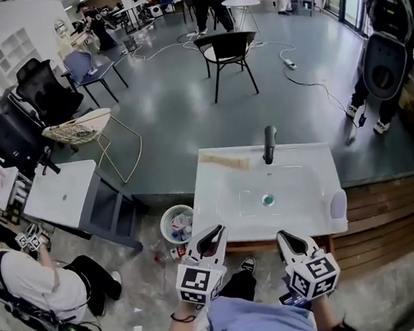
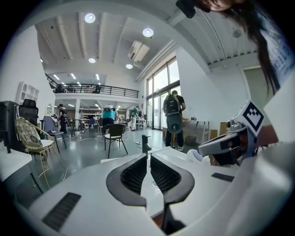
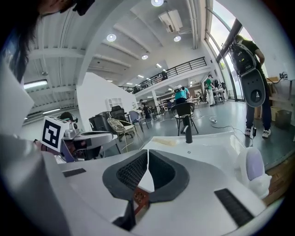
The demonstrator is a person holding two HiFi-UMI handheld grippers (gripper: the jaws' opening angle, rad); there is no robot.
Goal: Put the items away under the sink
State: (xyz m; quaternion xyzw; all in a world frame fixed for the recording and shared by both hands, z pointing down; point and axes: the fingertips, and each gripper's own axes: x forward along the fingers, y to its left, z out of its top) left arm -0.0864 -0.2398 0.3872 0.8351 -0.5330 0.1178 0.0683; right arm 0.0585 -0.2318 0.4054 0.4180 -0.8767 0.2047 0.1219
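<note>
Directly ahead of the person stands the white sink (image 1: 224,196), on a wooden cabinet. Its basin has a green drain (image 1: 268,200) in the middle, and a dark faucet (image 1: 268,145) rises upright at the back rim. Two items rest on the sink. A beige flat piece (image 1: 225,161) lies on the back rim, just left of the faucet. A white and lilac container (image 1: 338,204) stands at the right edge; the right gripper view shows it too (image 3: 252,168).

The left gripper (image 1: 214,232) hovers at the near rim of the sink, its jaws pressed together with nothing between them, which the left gripper view (image 2: 147,159) confirms. The right gripper (image 1: 285,238) is beside it, also over the near rim, and its jaws (image 3: 147,153) meet at the tips and grasp nothing.

Left of the sink, on the floor, is a round white waste basket (image 1: 177,223) with some rubbish inside. Farther left a seated person (image 1: 29,277) is next to a small white table (image 1: 62,195). Beyond the sink a black chair (image 1: 226,51) stands on the grey floor, and a person with a backpack (image 1: 387,37) is at the right.
</note>
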